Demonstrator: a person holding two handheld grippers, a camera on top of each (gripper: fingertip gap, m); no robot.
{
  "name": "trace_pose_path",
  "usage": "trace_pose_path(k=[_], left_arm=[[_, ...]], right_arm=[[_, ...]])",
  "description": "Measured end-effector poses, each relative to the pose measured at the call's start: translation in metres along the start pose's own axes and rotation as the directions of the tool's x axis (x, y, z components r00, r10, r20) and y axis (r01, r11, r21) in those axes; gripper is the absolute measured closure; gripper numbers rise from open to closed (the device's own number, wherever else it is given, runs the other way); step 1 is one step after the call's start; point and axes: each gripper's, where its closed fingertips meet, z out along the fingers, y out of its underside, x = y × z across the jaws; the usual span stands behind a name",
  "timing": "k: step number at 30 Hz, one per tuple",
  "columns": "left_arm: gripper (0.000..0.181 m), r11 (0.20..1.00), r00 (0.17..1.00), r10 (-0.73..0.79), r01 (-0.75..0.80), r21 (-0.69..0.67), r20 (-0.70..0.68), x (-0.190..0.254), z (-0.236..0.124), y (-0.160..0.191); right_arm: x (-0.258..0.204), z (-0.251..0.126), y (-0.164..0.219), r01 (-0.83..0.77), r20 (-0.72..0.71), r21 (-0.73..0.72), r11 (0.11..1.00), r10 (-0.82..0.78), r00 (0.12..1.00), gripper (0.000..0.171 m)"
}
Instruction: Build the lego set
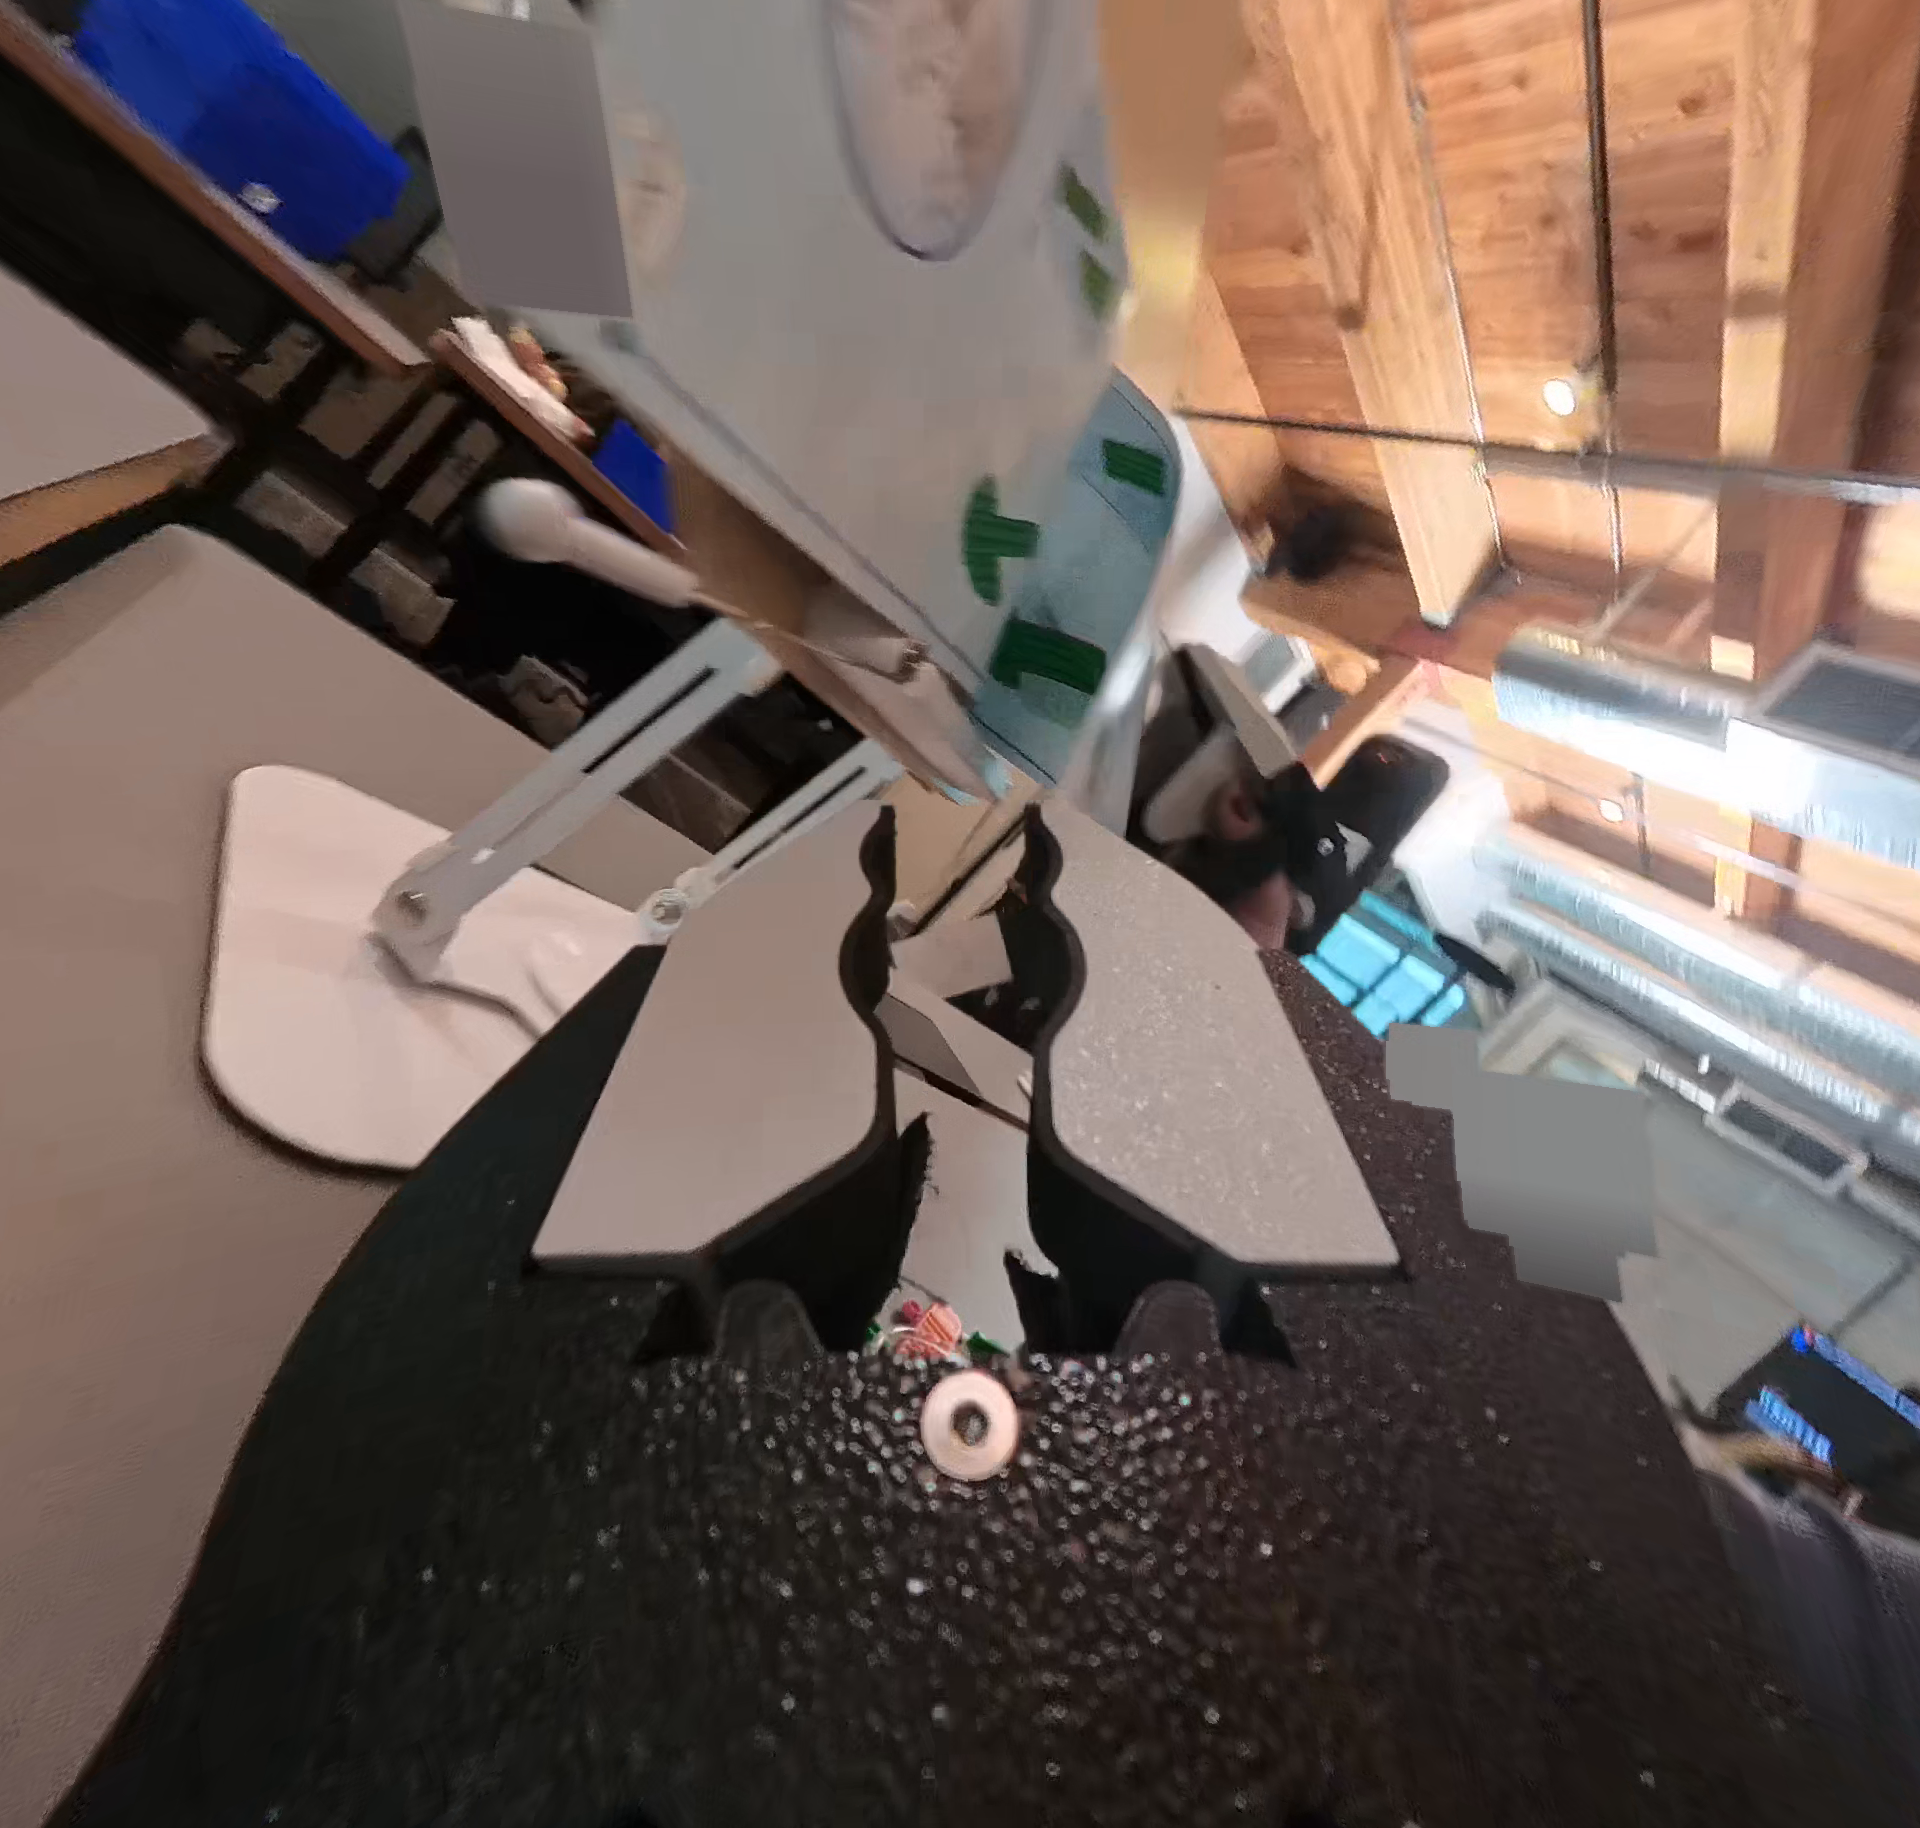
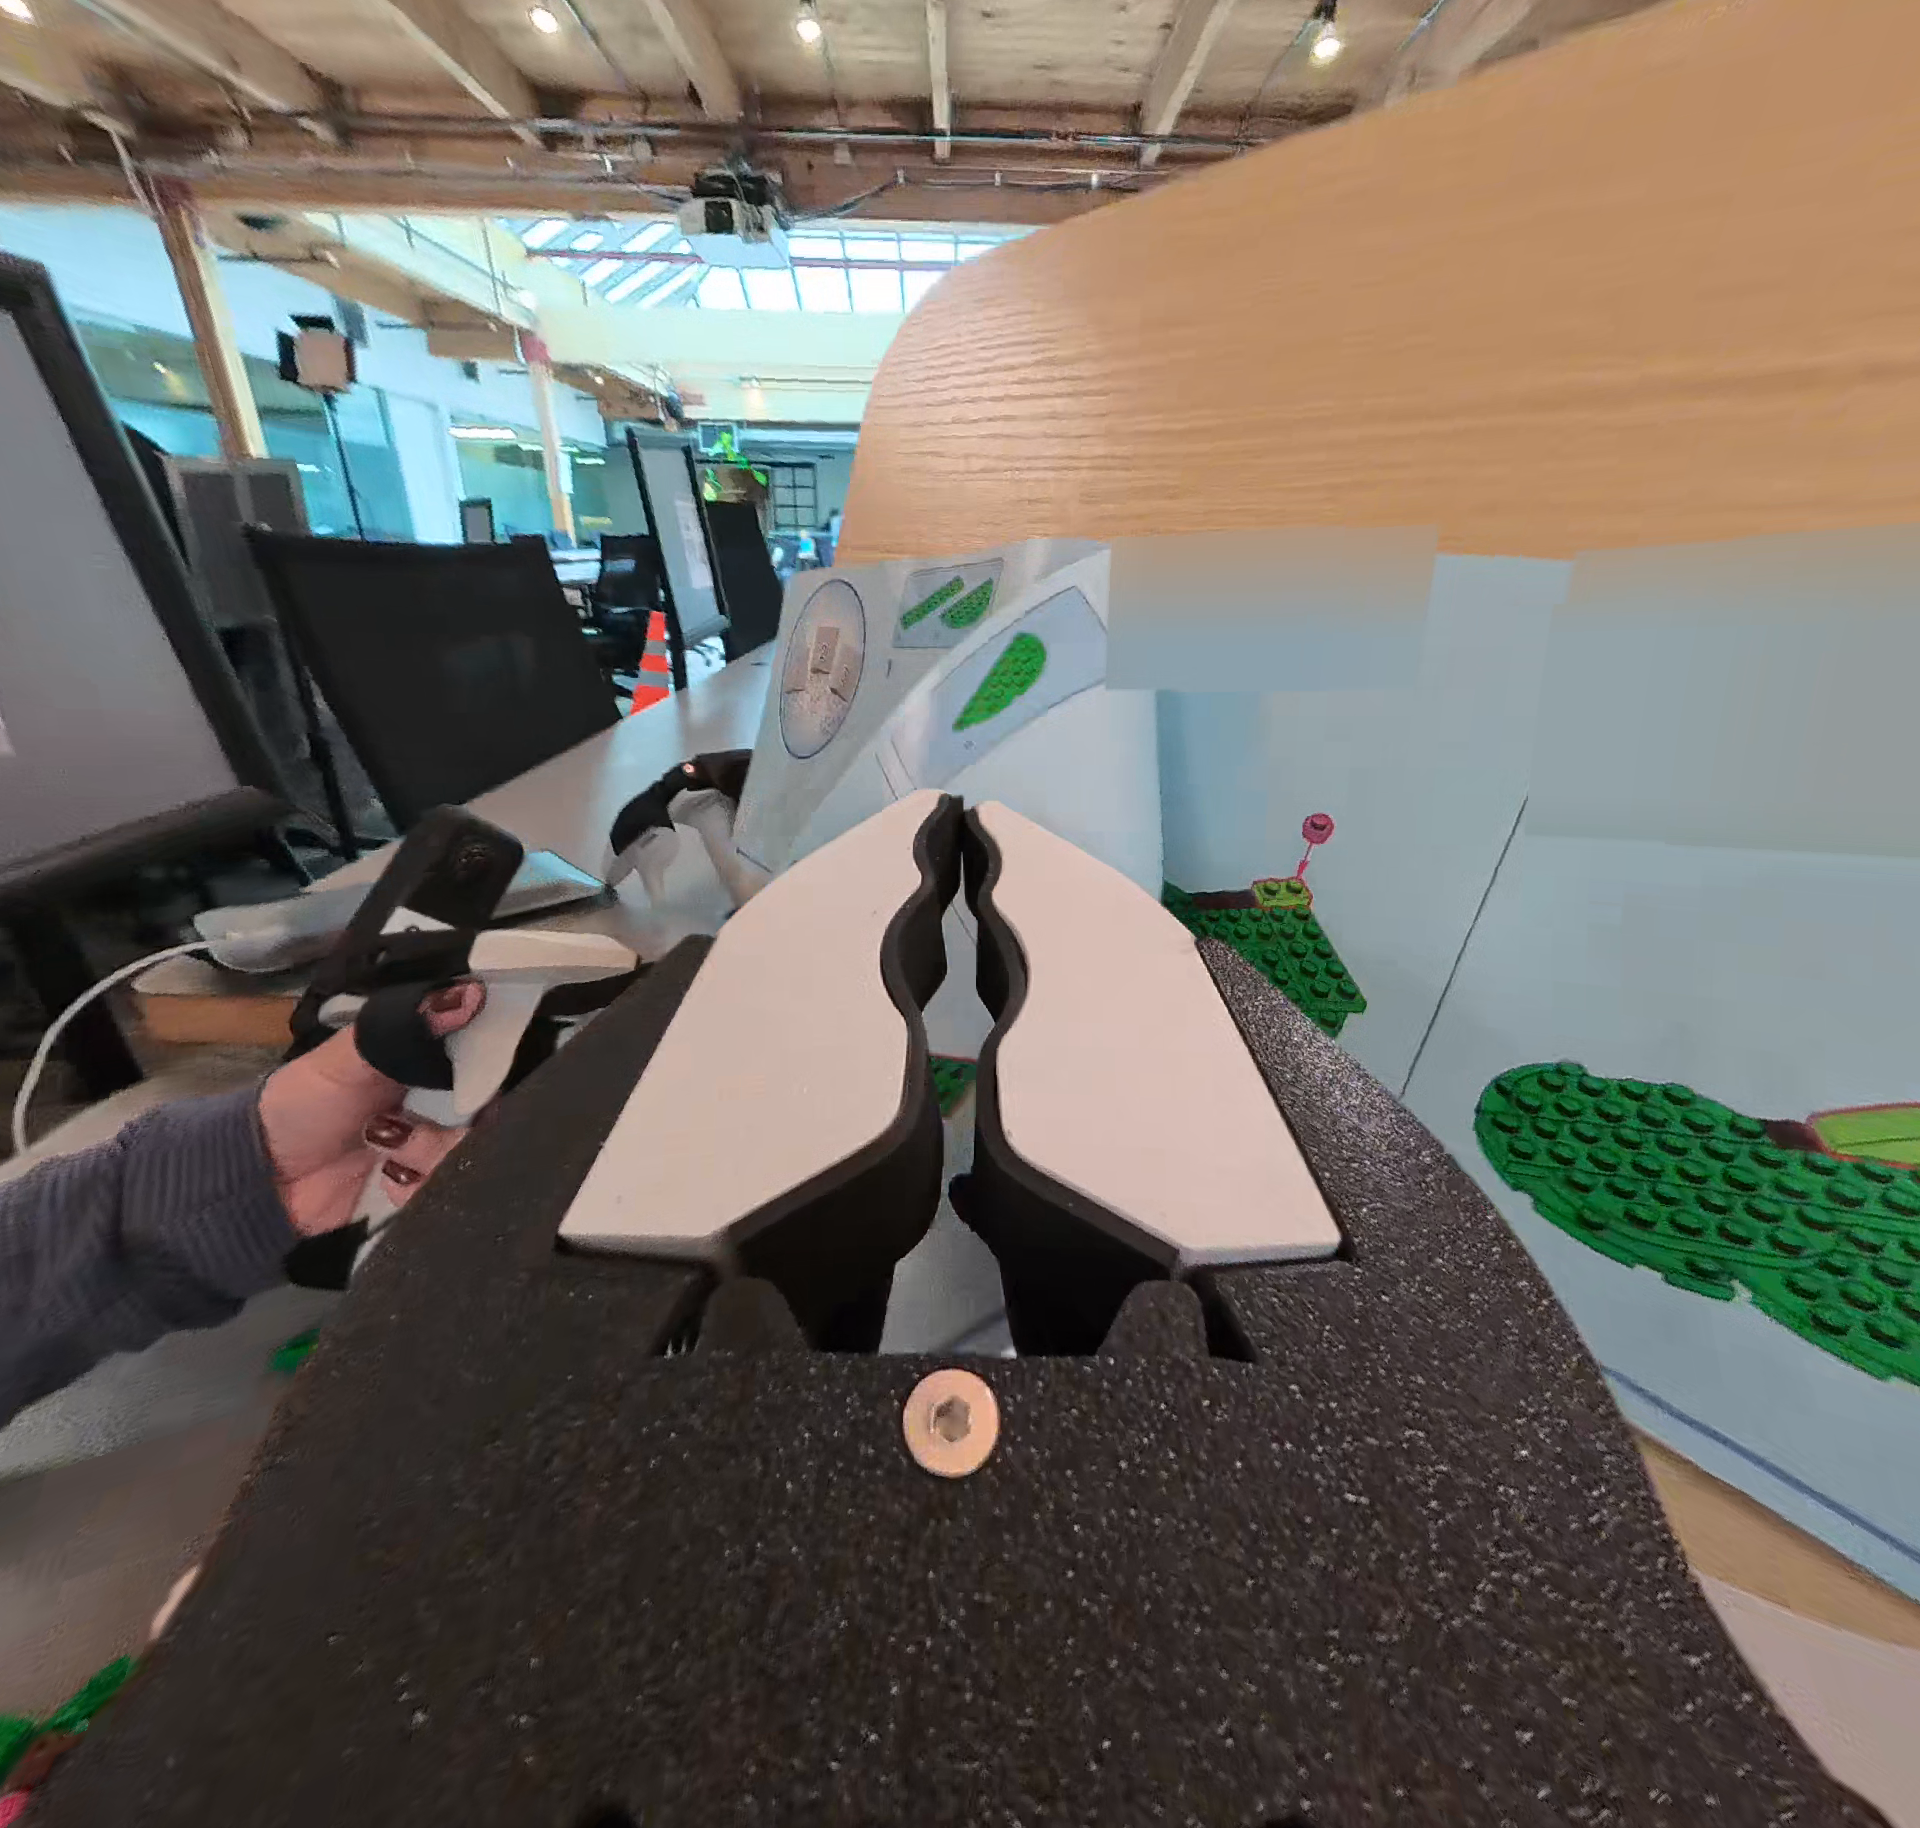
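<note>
Two grainy black tools (image 1: 956, 833) (image 2: 961, 817), glossy booklet (image 2: 1662, 947)

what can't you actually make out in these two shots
- Loose lego pieces: left wrist view shows only a red and green sliver behind the left gripper; kind unclear.
- Instruction booklet: right wrist view cuts it off at the right edge; mosaic patches cover part.
- Booklet stand: motion blur in the left wrist view.
- Right gripper: jaws nearly closed; whether they pinch the page is hidden.

Pale blue instruction booklet (image 2: 1558, 947) printed with studded green plates; speckled black, grey-padded tongs (image 2: 961, 822).
</note>
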Motion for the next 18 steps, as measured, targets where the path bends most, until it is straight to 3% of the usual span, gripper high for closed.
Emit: trace_pose_path(k=[5, 8, 10, 18], left_arm=[[0.157, 0.985, 0.989, 0.142, -0.138, -0.098, 0.031, 0.011, 0.012, 0.013], [0.157, 0.986, 0.99, 0.138, -0.133, -0.102, 0.039, 0.007, 0.01, 0.013], [0.158, 0.991, 0.992, 0.117, -0.114, -0.076, 0.04, 0.004, 0.008, 0.008], [0.158, 0.995, 0.984, 0.094, -0.099, 0.021, 0.149, -0.017, -0.007, -0.014]], right_arm=[[0.018, -0.001, 0.006, -0.057, -0.082, 0.056, 0.997, 0.062, 0.995, 0.171], [0.048, -0.015, 0.013, -0.077, -0.271, 0.065, 0.995, 0.091, 0.958, 0.171], [0.056, -0.018, 0.024, -0.114, -0.31, 0.017, 0.993, 0.113, 0.944, 0.171], [0.025, 0.019, 0.056, -0.094, -0.173, -0.255, 0.962, 0.05, 0.984, 0.171]])
